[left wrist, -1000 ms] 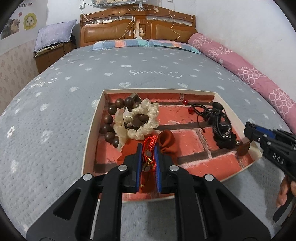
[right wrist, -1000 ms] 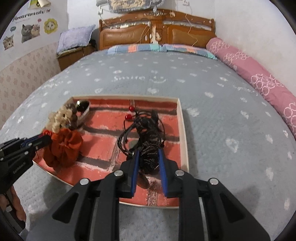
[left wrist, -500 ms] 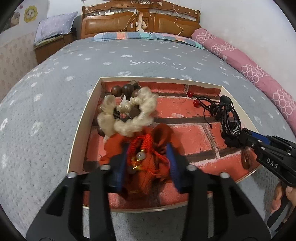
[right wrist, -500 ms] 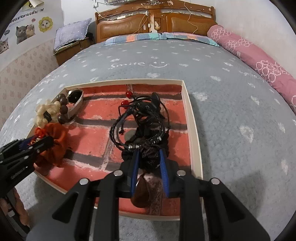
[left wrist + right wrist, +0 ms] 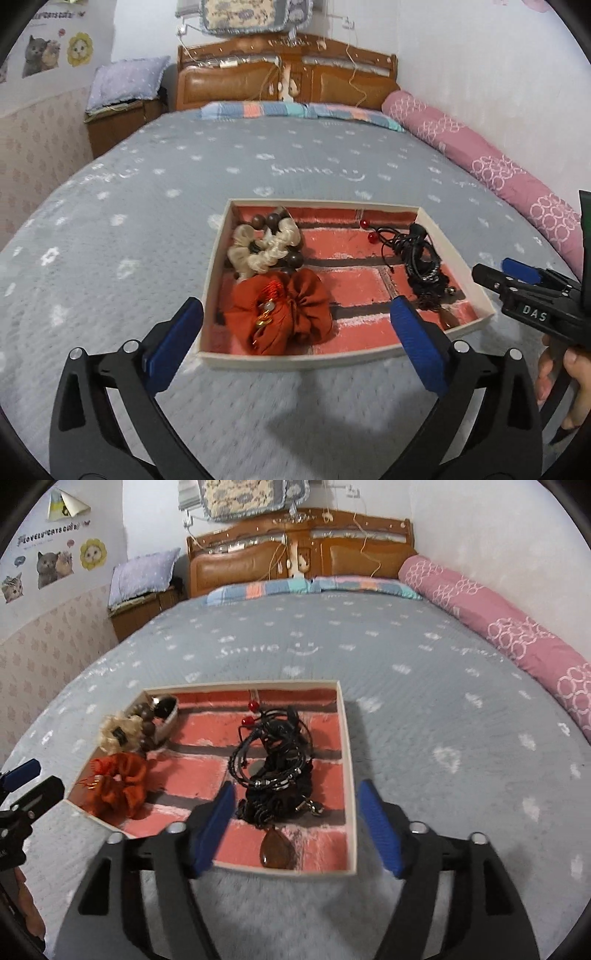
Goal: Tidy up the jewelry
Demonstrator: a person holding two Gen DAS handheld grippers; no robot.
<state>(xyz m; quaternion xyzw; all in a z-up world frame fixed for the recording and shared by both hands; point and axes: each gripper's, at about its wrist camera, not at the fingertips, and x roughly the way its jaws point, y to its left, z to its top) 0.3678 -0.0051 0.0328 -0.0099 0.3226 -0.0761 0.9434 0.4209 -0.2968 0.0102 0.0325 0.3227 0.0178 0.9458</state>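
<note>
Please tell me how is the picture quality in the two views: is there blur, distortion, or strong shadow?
Left wrist view: strong fisheye bending with dark corners; the bedspread just before the tool is smeared, while the tray stays fairly sharp. Right wrist view: the same curving; the whole picture is a little soft, the pendant still readable; a soft shadow lies beside the tray's right wall.

Grey bedspread (image 5: 155,192), pink bolster (image 5: 480,155) along wall, wooden headboard (image 5: 295,550).

Wooden beads (image 5: 274,236) half hidden under cream scrunchie (image 5: 264,248), hand (image 5: 565,380) cut by frame edge, bedspread lettering (image 5: 271,649) blurred
</note>
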